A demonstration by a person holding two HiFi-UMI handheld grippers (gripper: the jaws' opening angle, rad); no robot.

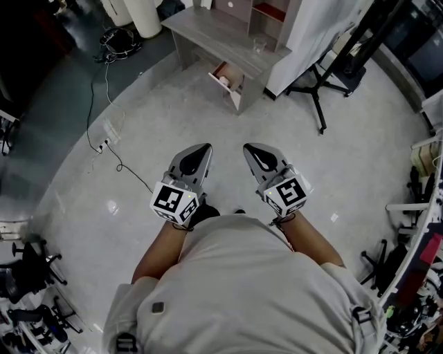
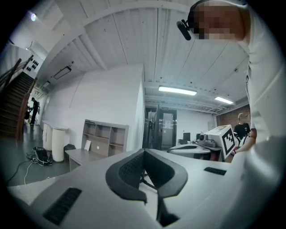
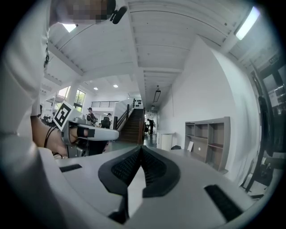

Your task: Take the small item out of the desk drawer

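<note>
Grey floor separates me from the worktop [image 1: 214, 34]. Its open drawer [image 1: 234, 97], holding the small white item [image 1: 223, 81], lies well ahead, centred between my left gripper [image 1: 199, 152] and right gripper [image 1: 255, 153]. Both jaws are closed and empty.

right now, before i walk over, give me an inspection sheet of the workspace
surface: grey desk far ahead across the floor, top mostly bare
job's things: drawer stands open; small pale item lies inside
clutter: glass on the desk; shelf unit at its back
grippers: left gripper and right gripper both shut, nothing between the jaws, held level over the floor, well short of the desk
cables: black cable runs over the floor to a power strip
surroundings: tripod stand right of the desk; white bin left of it
</note>
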